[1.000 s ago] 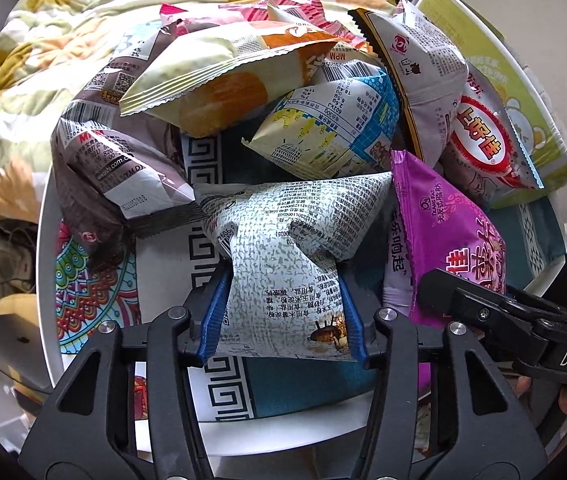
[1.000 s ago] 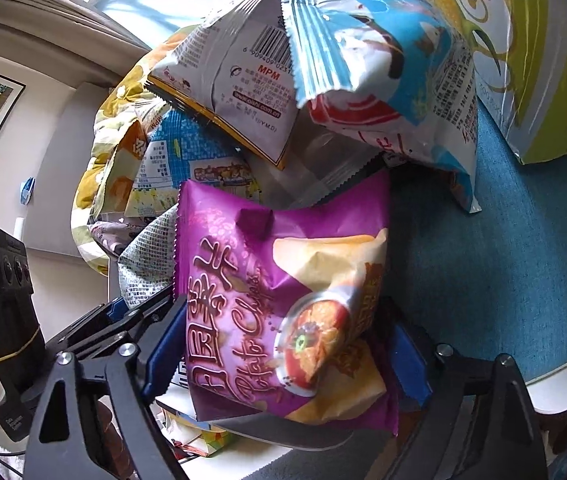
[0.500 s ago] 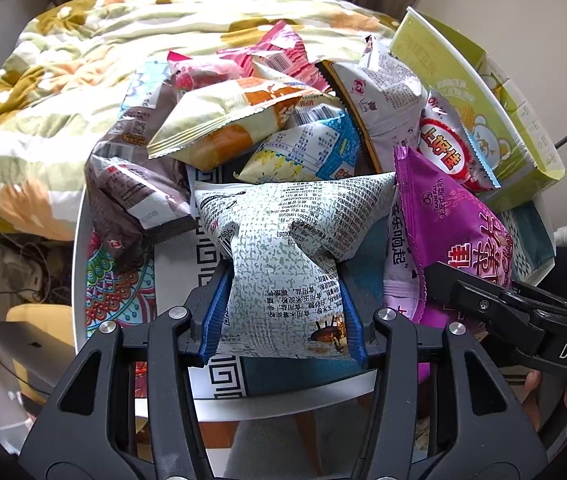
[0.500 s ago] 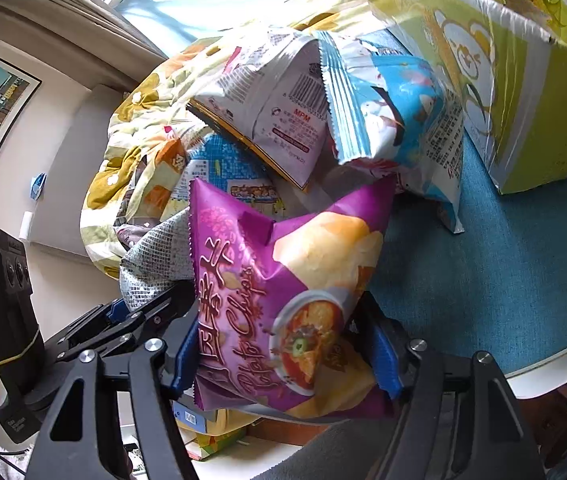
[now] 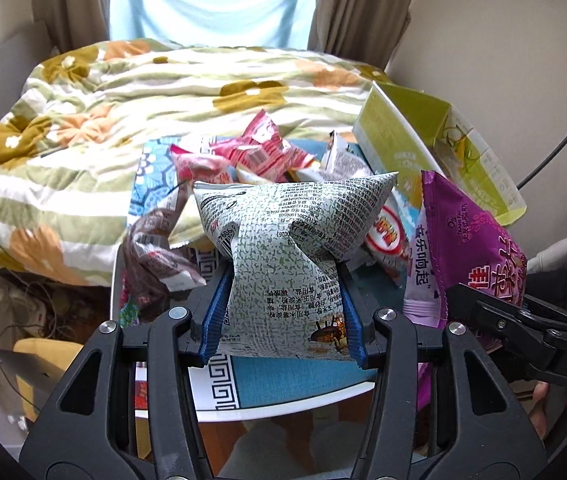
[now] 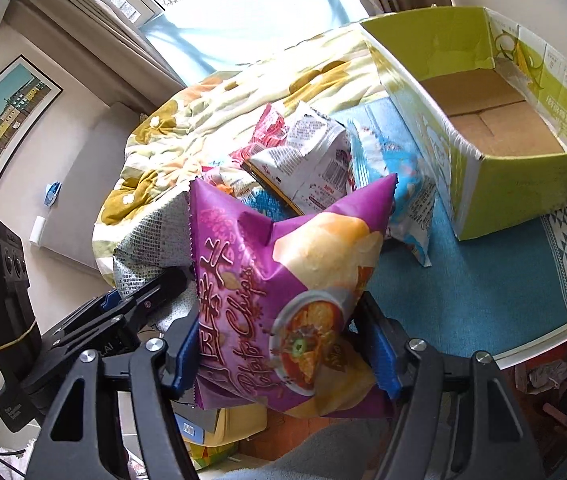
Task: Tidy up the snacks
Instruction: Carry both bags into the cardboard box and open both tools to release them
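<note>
My left gripper (image 5: 283, 312) is shut on a green-speckled white snack bag (image 5: 287, 248), held above the table's near edge. My right gripper (image 6: 283, 340) is shut on a purple potato chips bag (image 6: 283, 280), also lifted; that bag shows at the right of the left wrist view (image 5: 467, 248). Several more snack bags (image 6: 303, 160) lie piled on the round table (image 6: 483, 280). An open green cardboard box (image 6: 495, 120) stands at the table's far right, its brown bottom bare.
A bed with a flowered quilt (image 5: 123, 120) lies beyond the table under a curtained window. A black device (image 6: 3, 292) stands at the left. Clutter and cables sit on the floor (image 5: 35, 312) left of the table.
Both grippers have pulled back and up from the pile with their bags. The table and pile now look farther away, and the box's open top has come into view.
</note>
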The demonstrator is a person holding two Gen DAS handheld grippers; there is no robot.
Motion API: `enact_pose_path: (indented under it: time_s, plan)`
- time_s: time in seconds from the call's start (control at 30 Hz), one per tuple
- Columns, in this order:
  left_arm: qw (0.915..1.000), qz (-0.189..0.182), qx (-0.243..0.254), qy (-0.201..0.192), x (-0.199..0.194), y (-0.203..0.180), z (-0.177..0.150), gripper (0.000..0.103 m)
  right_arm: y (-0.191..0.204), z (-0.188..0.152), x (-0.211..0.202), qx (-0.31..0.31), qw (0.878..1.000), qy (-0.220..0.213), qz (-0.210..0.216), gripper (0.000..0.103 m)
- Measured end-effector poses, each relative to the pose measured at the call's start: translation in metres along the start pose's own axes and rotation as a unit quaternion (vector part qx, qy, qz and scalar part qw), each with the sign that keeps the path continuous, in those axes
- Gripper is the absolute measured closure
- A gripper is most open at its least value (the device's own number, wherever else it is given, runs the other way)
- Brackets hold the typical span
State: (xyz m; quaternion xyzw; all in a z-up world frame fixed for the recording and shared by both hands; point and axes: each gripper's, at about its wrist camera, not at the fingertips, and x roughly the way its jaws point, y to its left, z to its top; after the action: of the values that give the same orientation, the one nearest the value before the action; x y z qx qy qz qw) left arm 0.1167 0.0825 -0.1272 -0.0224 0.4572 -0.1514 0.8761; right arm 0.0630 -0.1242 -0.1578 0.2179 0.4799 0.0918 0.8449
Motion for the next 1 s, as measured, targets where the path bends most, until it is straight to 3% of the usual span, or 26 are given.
enact_pose_path:
  time_s: [0.17, 0.43, 0.7, 1.0]
  plan:
    - [0.9995, 0.003, 0.014, -0.029, -0.011, -0.017, 0.035, 0.057, 0.005, 0.021, -0.028, -0.022, 0.999, -0.037, -0.009, 0.038]
    - [0.9978, -0.002, 0.036, -0.055, 0.012, -0.083, 0.110, 0.057, -0.038, 0.092, -0.058, -0.034, 0.996, -0.080, -0.035, 0.038]
    - [0.9987, -0.014, 0.026, -0.041, 0.088, -0.180, 0.187, 0.057, -0.115, 0.187, -0.073, -0.046, 0.993, -0.085, -0.069, 0.038]
    - [0.9995, 0.014, 0.009, 0.026, 0.203, -0.250, 0.222, 0.057, -0.195, 0.259, -0.056, -0.061, 0.995, -0.042, -0.073, 0.038]
